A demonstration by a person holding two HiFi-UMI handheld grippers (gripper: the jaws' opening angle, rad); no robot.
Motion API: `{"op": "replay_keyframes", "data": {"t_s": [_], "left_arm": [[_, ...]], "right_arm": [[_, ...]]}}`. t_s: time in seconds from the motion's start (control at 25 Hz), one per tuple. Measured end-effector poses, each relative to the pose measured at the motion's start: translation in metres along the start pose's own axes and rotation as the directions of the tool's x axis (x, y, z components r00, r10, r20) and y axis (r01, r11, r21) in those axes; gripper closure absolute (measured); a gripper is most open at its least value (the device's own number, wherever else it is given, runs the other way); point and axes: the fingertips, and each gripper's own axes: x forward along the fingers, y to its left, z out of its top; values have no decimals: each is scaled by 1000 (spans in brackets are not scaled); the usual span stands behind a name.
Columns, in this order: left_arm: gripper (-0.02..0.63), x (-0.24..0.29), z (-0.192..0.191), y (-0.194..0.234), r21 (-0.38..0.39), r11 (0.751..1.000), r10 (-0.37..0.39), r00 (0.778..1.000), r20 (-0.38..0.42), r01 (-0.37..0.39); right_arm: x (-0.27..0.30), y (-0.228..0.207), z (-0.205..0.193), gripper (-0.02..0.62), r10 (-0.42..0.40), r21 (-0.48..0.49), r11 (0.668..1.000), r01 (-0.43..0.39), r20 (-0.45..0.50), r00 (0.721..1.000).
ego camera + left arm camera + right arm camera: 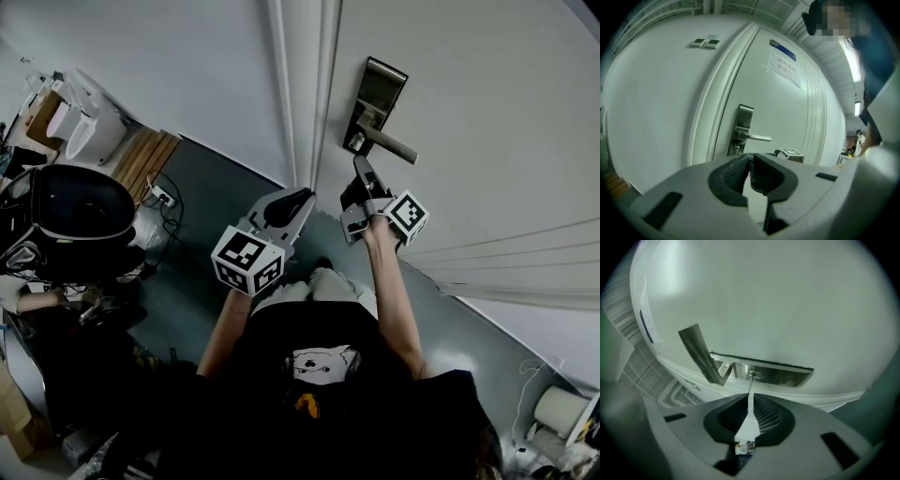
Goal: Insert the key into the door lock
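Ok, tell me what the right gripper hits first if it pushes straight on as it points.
The keyhole in the lock plate: the key shut in the right gripper points straight at it, its tip seemingly touching, though depth is unclear.

Dim, cool even light, fisheye edges dark, near parts blurred

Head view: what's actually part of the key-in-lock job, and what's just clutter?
In play: right gripper, shut on the key; keyhole in the lock plate; door.

Lying about: left gripper, shut and empty; black chair; power strip; wooden slats; white roll.
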Motion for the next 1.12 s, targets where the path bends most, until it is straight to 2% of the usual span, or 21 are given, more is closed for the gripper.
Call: {"op": "replay_keyframes", "data": {"t_s": [0.12, 0.36, 0.64, 0.8, 1.0, 1.12], "left_arm": [[571, -8, -4, -3, -16, 1000, -2, 1000, -5, 2], [571, -28, -11, -9, -48, 999, 4, 1000, -4, -4], [571, -54, -26, -9, -104, 993, 53, 999, -5, -53], [571, -75, -37, -4, -142, 985, 99, 995, -6, -99], [571, -92, -46, -2, -149, 978, 145, 989, -12, -145], [571, -96, -50, -2, -159, 972, 174, 985, -11, -173]], "right_arm": [[-14, 3, -12, 570, -17, -9, 1000, 16, -19, 1000], [-36, 16, -40, 571, -41, -90, 995, 32, -99, 994], [-48, 30, -76, 571, -70, -171, 985, 32, -225, 972], [-53, 40, -104, 571, -74, -189, 982, 18, -295, 953], [-66, 43, -135, 570, -97, -259, 966, -11, -400, 911], [-74, 48, -146, 570, -87, -255, 966, -32, -445, 891]]}}
